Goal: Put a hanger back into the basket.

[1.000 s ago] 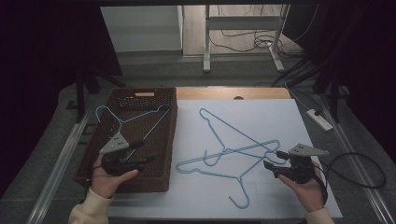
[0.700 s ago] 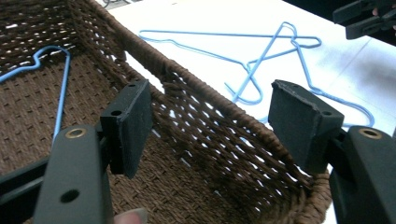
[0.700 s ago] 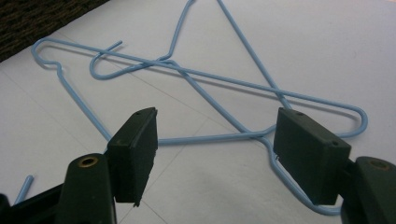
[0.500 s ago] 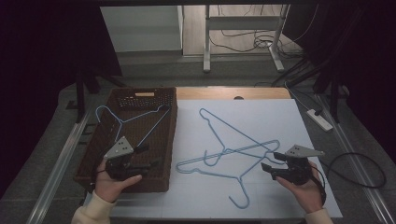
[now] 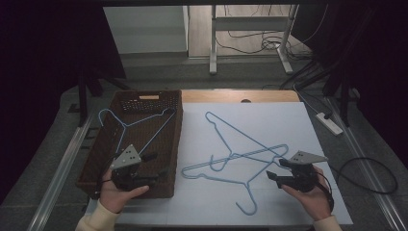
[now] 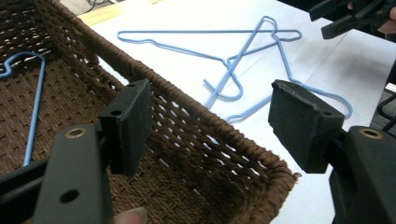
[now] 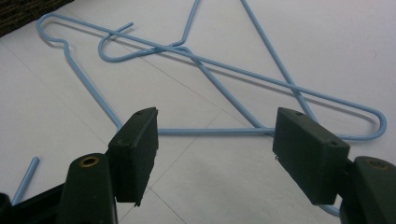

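Holding both jaws wide apart, left gripper over the brown basket, right gripper beside two blue hangers right of the basket, gripping nothing

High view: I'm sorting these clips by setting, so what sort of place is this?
Probably a lab or recording workspace: a white-covered table with a wicker basket and blue hangers, cables and a power strip on the floor.

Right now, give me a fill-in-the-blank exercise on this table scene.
1. The brown woven wicker basket holds ____ light blue wire hanger.
2. On the white table sheet lie ____ crossed light blue wire hangers.
3. The left gripper hovers over the ____.
4. The jaws of the right gripper stand ____.

Missing words: one; two; basket; open
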